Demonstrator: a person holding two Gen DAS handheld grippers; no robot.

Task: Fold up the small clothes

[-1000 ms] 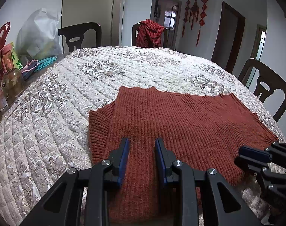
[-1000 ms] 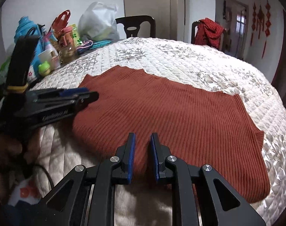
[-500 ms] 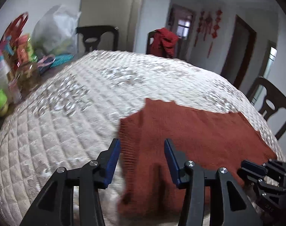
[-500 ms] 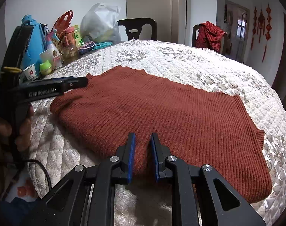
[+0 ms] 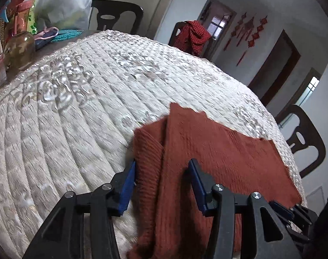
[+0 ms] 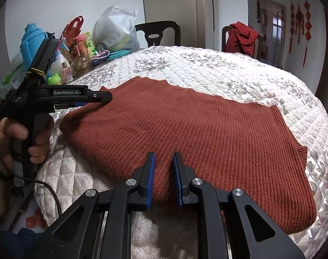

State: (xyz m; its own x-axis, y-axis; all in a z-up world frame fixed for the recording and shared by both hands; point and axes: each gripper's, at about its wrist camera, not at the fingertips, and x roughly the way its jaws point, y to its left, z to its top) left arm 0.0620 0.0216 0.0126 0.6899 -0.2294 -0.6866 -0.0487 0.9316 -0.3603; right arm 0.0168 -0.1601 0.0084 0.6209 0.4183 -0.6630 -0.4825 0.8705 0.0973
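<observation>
One rust-red ribbed knit sweater (image 6: 185, 129) lies flat mid-frame on your quilted, shiny cream table cover (image 6: 228, 73). Its near hem is hidden behind the fingers. Your left gripper (image 5: 161, 185) stands half open, astride the folded sleeve edge, gripping nothing. Your right gripper (image 6: 162, 179) is pinched narrow on the hem.
</observation>
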